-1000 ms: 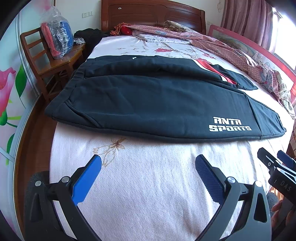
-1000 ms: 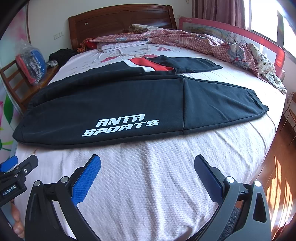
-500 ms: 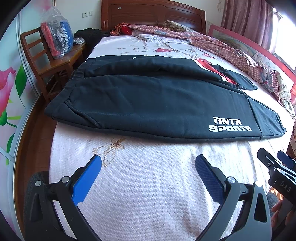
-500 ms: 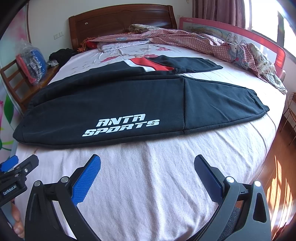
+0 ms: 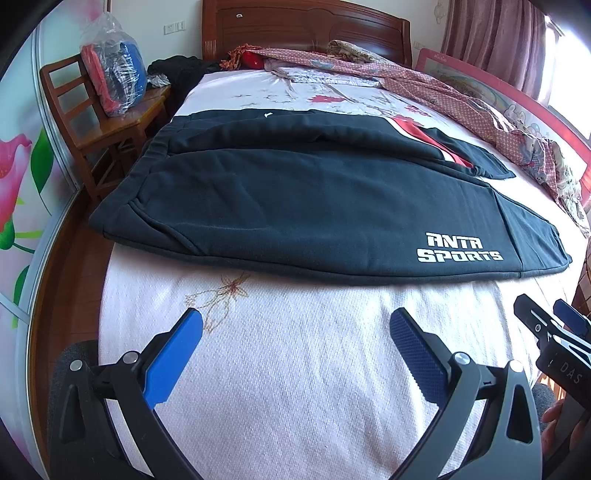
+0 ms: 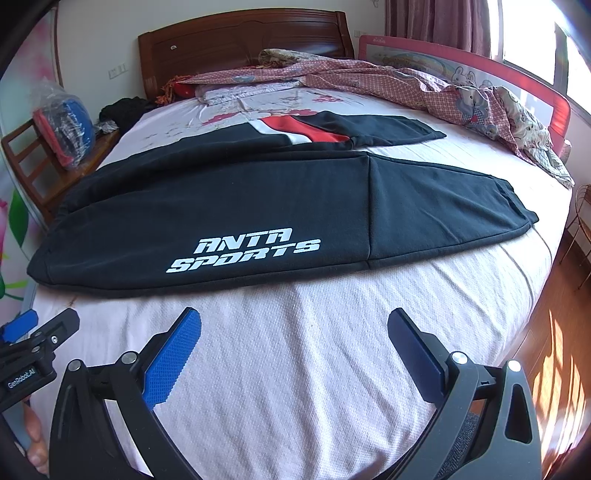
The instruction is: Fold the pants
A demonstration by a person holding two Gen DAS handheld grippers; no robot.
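Black ANTA sweatpants flat across bed, legs apart; far cuff possibly folded. Left gripper, right gripper spread wide, empty, above sheet.

**Two low wrist views up the same bed**

The left wrist camera sat low over the foot of the pale pink textured bedspread, looking between its own blue-padded black left gripper toward the brown wooden headboard. The right wrist camera faced the same way between the blue-padded black right gripper, from a spot further right. Both stood near the black sweatpants printed ANTA SPORTS, which lay across both views. Each view caught the other gripper at its edge
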